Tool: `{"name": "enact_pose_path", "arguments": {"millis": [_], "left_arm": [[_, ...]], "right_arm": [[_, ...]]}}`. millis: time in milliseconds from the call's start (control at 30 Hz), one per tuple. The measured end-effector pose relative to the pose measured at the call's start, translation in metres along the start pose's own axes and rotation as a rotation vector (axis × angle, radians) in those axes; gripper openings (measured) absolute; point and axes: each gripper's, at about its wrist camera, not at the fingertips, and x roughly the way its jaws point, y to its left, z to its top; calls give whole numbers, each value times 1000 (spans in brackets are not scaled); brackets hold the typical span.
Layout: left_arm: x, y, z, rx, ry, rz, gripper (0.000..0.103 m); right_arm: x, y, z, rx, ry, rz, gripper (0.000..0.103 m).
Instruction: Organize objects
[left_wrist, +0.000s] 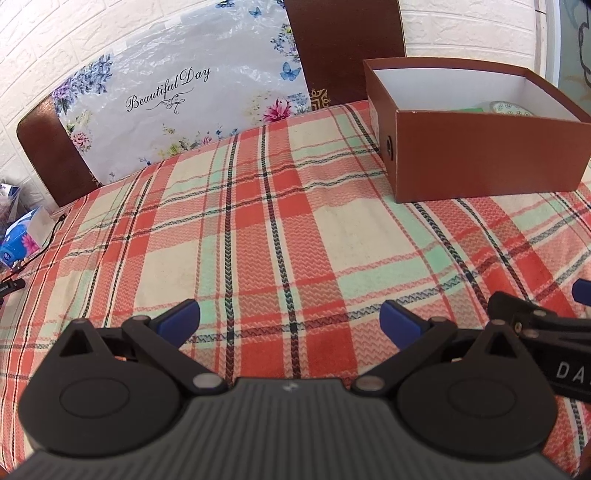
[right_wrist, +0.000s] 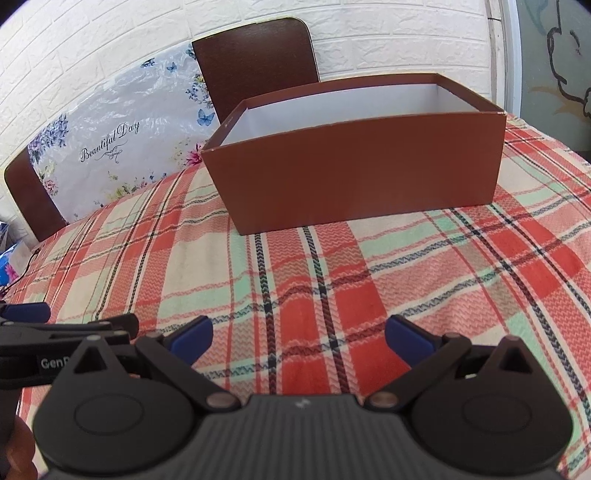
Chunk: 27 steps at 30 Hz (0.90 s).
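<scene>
Ahead, at one o'clock from the left gripper, an open brown cardboard box with a white lining sits on the red, cream and green plaid tablecloth; something green and patterned lies inside. Both the left and the right gripper hover empty, jaws spread wide, side by side.

I count one brown box, two chairs behind my table, and my two grippers
</scene>
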Motion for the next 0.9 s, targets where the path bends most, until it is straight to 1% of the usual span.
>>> {"name": "enact_pose_path", "arguments": {"millis": [67,367,533,633,700,800,900], "left_arm": [[-1,-1,0,5,-2,3,103],[-7,-2,1,12,-26,25,103],[-8,0,0,11,-37,23,103],[-7,3,-1,-11,-50,12,103],[-3,6,-2,-28,-56,-3,103],[8,11,-3,-83,-36,-38,103],[17,9,2,-111,-28,-46,103]], "right_arm": [[1,-1,0,4,10,4,103],[-2,0,1,4,-5,3,103],[-1,-1,0,7,-12,-3,103],[1,-1,-1,-6,-17,-5,103],[2,-2,-1,-29,-49,-17,103],[4,-5,3,-59,-104,-37,103],[11,-12,7,-67,-132,-41,103]]}}
